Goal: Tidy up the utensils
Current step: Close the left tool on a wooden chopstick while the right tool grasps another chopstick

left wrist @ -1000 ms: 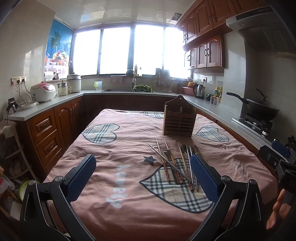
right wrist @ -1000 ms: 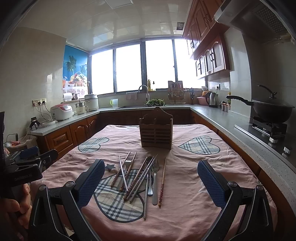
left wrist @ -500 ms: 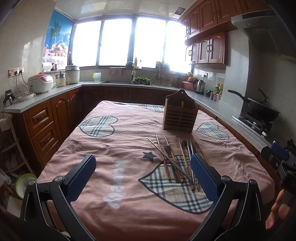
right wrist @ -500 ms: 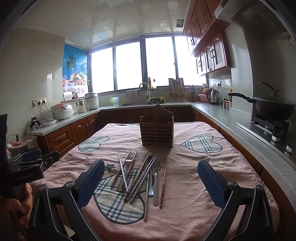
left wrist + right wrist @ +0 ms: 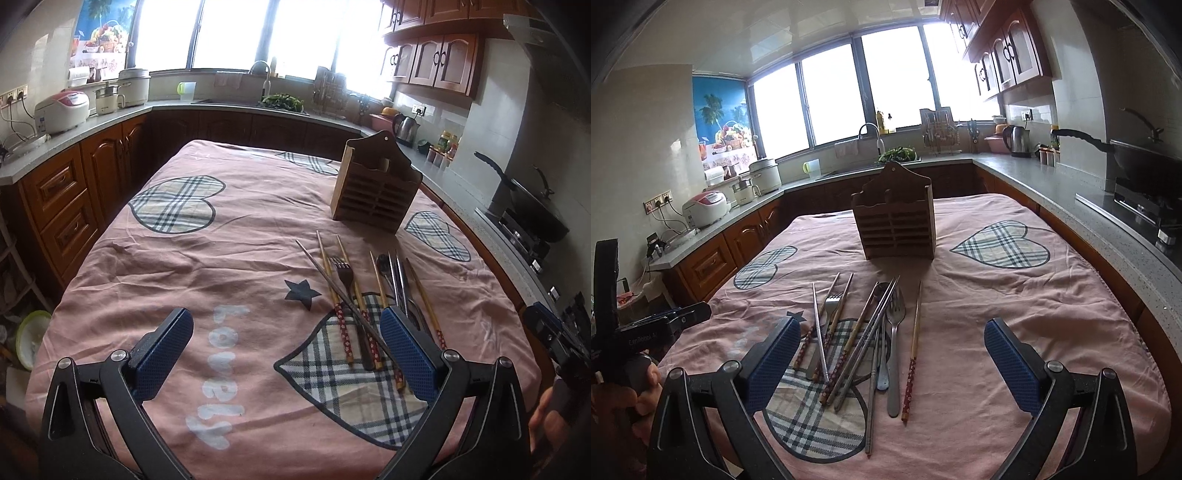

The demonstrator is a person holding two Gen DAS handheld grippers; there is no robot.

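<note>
Left claw (image 5: 286, 352) now lower and tipped toward the desk (image 5: 155, 295), spread wide, holding nothing; right claw (image 5: 892, 363) likewise wide and empty. Utensils (image 5: 871, 332) loose on the cloth, just before the wooden holder (image 5: 895, 225). Probably closing in for a first pick; nothing sorted yet.

Both grippers share black angular frames, silver pivot screws and fingers (image 5: 162, 347) with blue textured pads (image 5: 1010, 365).
</note>
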